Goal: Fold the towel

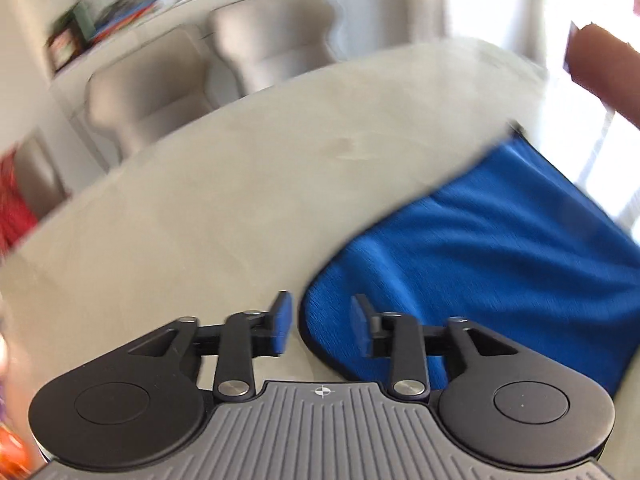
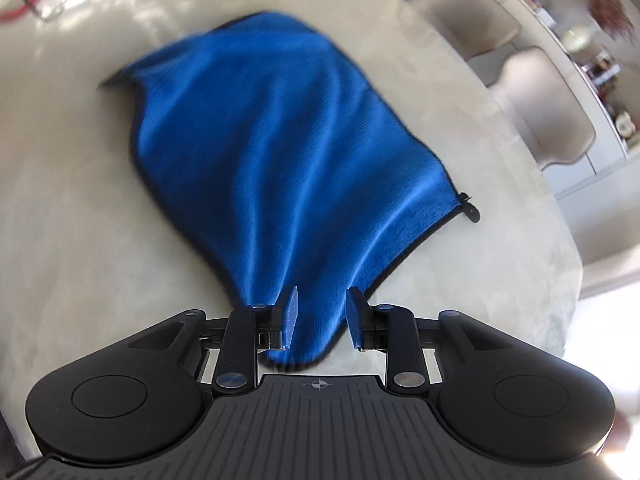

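A blue towel with a dark hem lies rumpled on the pale table, with a small black tag at its right corner. Its near corner is bunched into a narrow tip between the fingers of my right gripper, whose blue pads stand apart from the cloth, so it is open. In the left wrist view the towel fills the lower right. My left gripper hangs open over the towel's rounded corner, its right finger above the cloth and its left above bare table.
Two beige chairs stand beyond the table's far edge, with shelves of books behind them. In the right wrist view, chairs line the right side. A person's arm shows at the upper right. The left wrist view is blurred.
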### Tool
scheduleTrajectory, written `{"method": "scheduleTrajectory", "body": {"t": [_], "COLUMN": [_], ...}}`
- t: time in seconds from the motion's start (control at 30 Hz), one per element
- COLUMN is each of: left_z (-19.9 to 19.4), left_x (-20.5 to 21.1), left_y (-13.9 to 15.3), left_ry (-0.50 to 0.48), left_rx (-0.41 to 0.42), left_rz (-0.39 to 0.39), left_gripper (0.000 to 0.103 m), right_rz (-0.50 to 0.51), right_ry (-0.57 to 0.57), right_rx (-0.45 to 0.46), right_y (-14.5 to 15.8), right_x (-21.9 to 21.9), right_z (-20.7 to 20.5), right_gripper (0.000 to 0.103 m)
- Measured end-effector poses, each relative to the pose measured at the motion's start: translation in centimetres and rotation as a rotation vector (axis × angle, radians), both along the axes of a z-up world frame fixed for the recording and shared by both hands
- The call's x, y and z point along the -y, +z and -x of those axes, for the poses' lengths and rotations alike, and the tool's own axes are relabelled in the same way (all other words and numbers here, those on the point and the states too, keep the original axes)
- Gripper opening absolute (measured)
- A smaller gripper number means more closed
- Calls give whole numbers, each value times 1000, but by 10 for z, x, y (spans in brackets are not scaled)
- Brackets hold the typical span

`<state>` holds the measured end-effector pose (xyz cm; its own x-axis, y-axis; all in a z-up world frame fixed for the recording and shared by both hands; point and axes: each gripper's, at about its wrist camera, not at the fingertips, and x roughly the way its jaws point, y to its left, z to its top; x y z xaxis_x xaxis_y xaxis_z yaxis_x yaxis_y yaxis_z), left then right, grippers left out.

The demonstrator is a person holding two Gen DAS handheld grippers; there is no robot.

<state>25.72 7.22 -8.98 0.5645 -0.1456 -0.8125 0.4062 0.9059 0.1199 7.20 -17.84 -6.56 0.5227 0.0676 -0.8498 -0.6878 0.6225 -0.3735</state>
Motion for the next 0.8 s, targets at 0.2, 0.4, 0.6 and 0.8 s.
{"method": "scheduleTrajectory", "body": {"t": [0.2,0.4,0.6,0.8], "left_z": [-24,-31,-33,-30], "left_x": [-3,3,6,25], "left_y": [-26,-44,-52,-47], "left_ry": [37,55,54,-47], "left_rx": [-104,-158,-148,-137], "left_rz": [42,31,-3,-98], "left_gripper": [37,39,55,6], "right_rz": [-49,-82,-101,-106], "right_ry": [-40,-49,-37,-63], "right_rx": [2,6,2,0], "right_y": [2,3,2,-5], "right_x": [3,1,-1,1], "right_z": [-17,-32,-40,-54], "right_gripper": [27,27,27,27]}}
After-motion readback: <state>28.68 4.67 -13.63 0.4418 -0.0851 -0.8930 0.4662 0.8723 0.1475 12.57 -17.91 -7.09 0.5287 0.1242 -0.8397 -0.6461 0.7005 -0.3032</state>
